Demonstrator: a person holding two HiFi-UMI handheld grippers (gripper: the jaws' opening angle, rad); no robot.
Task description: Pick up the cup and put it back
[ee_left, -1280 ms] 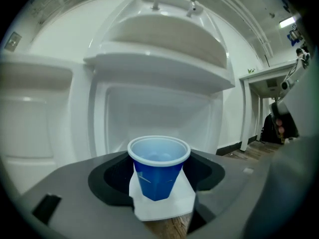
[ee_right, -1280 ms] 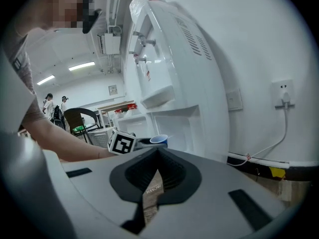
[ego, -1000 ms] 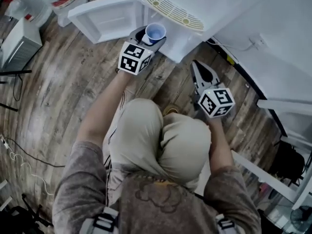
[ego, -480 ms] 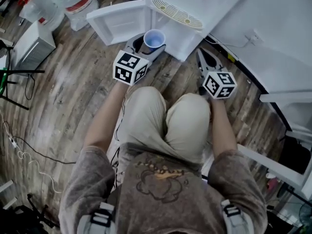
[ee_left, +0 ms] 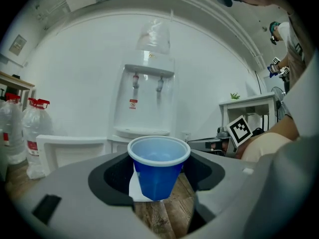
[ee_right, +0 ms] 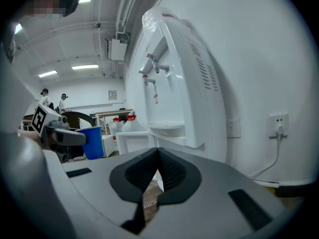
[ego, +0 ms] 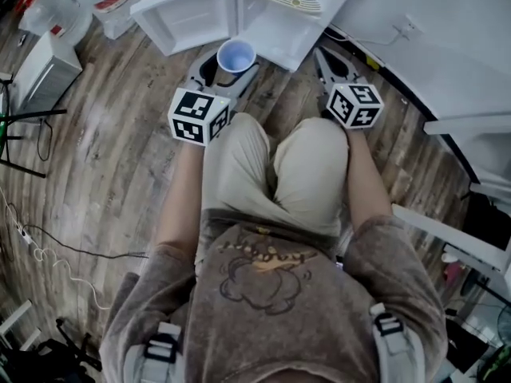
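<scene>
While the left claw (ego: 230,70) grips the blue cup (ego: 236,54) upright, the right claw (ego: 322,56) is clenched empty.

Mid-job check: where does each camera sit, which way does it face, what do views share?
Head view: on the person's head, facing steeply down; knees, forearms, left hand-held gripper holding the cup, right hand-held gripper shut.
Left gripper view: on that gripper, facing the dispenser front; cup between jaws, knee at right.
Right gripper view: on that gripper, facing the dispenser's side; shut, empty jaws.
Shared: all three show cup and dispenser.
</scene>
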